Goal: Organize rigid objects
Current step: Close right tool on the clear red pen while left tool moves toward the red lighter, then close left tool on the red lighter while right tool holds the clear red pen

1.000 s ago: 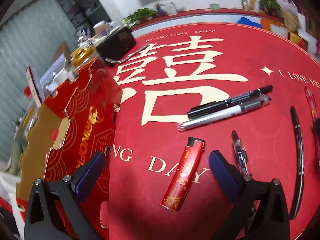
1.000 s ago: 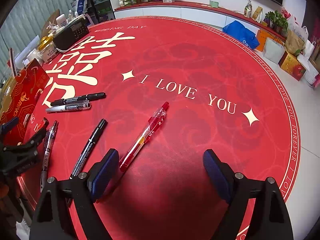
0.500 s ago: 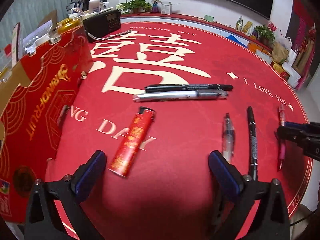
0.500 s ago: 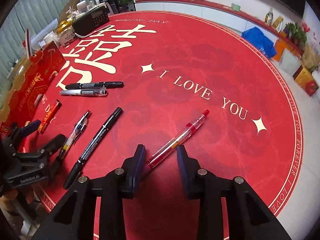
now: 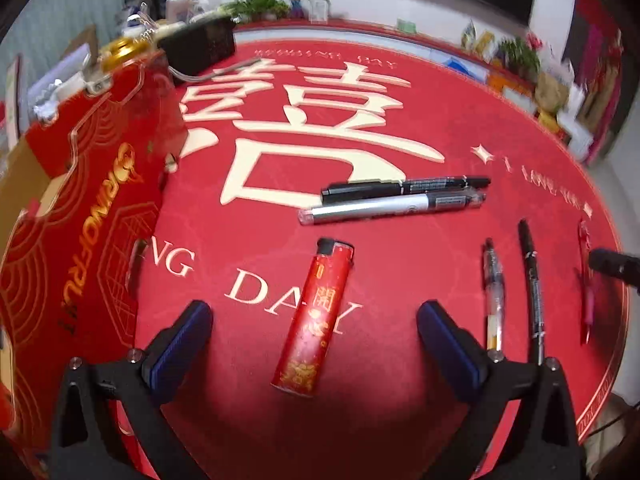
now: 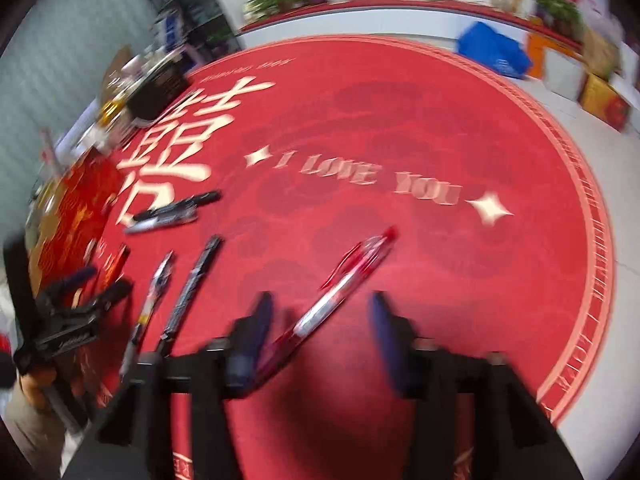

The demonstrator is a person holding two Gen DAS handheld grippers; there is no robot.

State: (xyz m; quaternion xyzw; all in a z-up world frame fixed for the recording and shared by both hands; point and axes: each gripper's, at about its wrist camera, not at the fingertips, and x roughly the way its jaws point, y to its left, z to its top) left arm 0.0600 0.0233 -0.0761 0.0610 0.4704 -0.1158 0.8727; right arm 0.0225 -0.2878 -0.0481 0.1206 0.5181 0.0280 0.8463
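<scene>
A red lighter lies on the red tablecloth between the fingers of my left gripper, which is open and not touching it. A red pen lies slanted on the cloth, its lower end by the left finger of my right gripper. The right view is blurred. Those jaws are opening and the pads do not press the pen. The left gripper also shows at the left of the right wrist view.
A black marker and a silver pen lie side by side beyond the lighter. A clear pen and a black pen lie to its right. A red gift box stands at left, a black radio behind it.
The right jaws narrowed around the red pen's lower end, then spread apart again, and that view is now blurred. The left gripper turned, so the lighter now lies centred between its fingers.
</scene>
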